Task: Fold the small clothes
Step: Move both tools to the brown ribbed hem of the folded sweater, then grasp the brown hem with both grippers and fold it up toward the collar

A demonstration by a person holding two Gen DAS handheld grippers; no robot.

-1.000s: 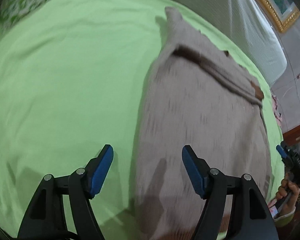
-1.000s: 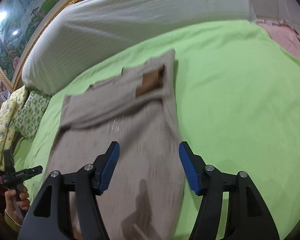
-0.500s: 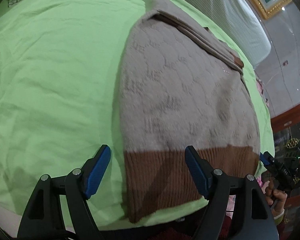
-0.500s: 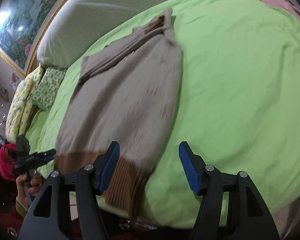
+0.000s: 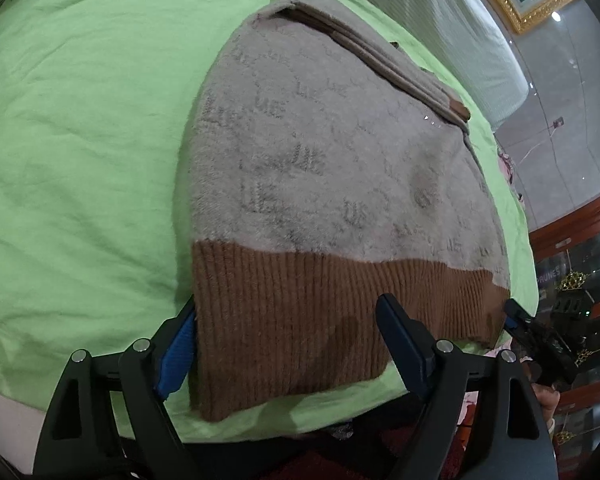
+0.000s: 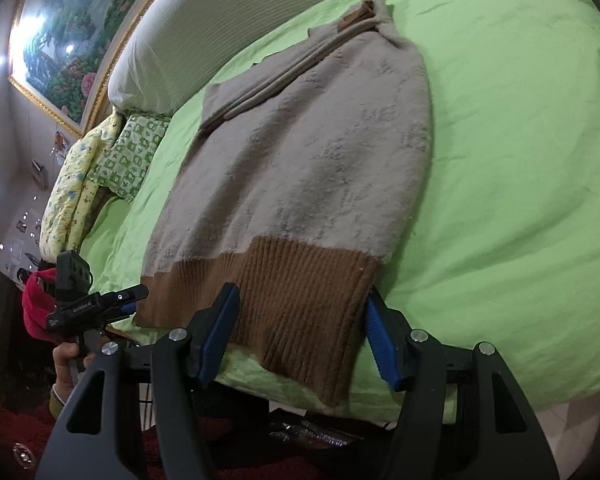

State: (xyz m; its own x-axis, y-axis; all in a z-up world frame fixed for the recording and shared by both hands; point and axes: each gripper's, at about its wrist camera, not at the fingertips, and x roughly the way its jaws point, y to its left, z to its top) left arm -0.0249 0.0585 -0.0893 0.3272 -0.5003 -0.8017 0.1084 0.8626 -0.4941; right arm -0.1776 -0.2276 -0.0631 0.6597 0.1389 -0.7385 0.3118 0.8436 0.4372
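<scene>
A beige knit sweater (image 5: 324, 168) with a brown ribbed hem (image 5: 300, 320) lies flat on a green bedsheet (image 5: 80, 140), sleeves folded across its far end. It also shows in the right wrist view (image 6: 312, 152), hem (image 6: 300, 292) hanging over the bed's near edge. My left gripper (image 5: 288, 356) is open, its jaws straddling the hem's left corner. My right gripper (image 6: 300, 336) is open, straddling the hem's right corner. Each gripper appears in the other's view: the right one (image 5: 540, 340) and the left one (image 6: 96, 304).
A white ribbed headboard cushion (image 6: 220, 28) runs along the far side of the bed. Patterned pillows (image 6: 100, 168) lie at the bed's left end. A gold-framed painting (image 6: 60, 40) hangs behind. A wooden glass cabinet (image 5: 580, 260) stands to the right.
Both grippers have drawn back along the sweater from its middle to the brown hem at the bed's near edge. They stay open.
</scene>
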